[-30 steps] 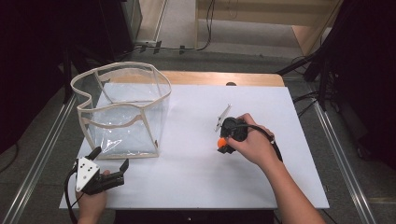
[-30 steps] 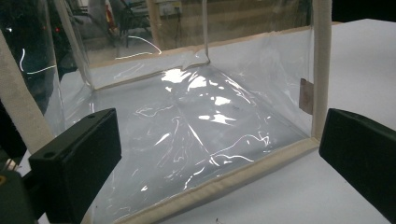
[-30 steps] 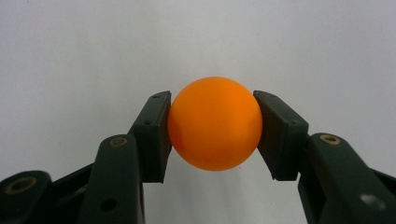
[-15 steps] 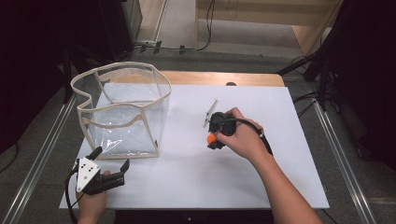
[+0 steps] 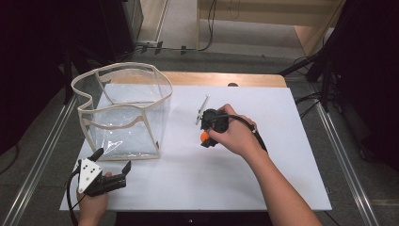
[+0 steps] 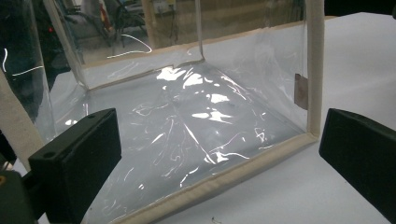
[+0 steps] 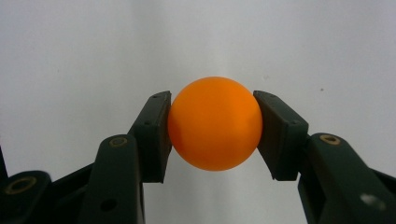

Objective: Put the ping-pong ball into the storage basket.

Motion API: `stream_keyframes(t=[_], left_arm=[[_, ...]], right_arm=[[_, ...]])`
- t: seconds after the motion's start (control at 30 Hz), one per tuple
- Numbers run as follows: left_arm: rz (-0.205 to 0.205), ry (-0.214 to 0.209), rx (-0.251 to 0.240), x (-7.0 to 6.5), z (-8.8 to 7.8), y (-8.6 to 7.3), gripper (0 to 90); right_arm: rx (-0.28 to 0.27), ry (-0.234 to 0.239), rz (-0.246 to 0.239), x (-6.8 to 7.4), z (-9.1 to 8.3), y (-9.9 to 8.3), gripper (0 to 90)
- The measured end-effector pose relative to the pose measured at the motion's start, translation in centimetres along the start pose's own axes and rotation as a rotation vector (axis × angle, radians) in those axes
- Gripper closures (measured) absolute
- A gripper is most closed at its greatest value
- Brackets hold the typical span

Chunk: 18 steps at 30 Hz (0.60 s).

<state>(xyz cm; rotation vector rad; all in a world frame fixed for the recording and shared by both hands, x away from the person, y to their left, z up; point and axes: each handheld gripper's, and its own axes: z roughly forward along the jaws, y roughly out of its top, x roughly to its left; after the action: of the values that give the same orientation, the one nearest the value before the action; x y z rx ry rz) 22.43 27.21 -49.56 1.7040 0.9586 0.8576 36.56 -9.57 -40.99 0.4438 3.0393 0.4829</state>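
One orange ball (image 7: 215,129) sits pinched between the jaws of your right gripper (image 5: 205,136), both pads pressed against its sides, plain white surface behind it. In the high view the ball (image 5: 204,136) is over the middle of the white table top (image 5: 282,179), right of the bag and apart from it. Your right hand (image 5: 235,134) wraps the gripper body; its cable runs back along your wrist.

Clear plastic bag (image 5: 123,110), cream-trimmed, stands open on the left half of the sheet, its rim wavy and sagging at the near left. Open white surface lies between its right wall and the ball, more to the right of your hand and along the near edge.

Your left gripper (image 5: 113,162) rests at the near left corner of the sheet, jaws spread wide, empty, just short of the bag's near bottom edge (image 6: 224,179). In the left gripper view, that trimmed edge runs across between the two pads (image 6: 79,158).

Bare wood strip (image 5: 226,78) shows beyond the sheet's far edge.
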Motion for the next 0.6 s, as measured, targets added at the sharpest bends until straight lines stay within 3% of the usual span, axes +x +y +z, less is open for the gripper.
stream_keyframes(t=[0.6], left_arm=[[-0.008,-0.002,-0.001,0.1,0.0,0.0,0.0]], right_arm=[[0.001,0.007,-0.023,-0.1,-1.5,3.6,47.4]])
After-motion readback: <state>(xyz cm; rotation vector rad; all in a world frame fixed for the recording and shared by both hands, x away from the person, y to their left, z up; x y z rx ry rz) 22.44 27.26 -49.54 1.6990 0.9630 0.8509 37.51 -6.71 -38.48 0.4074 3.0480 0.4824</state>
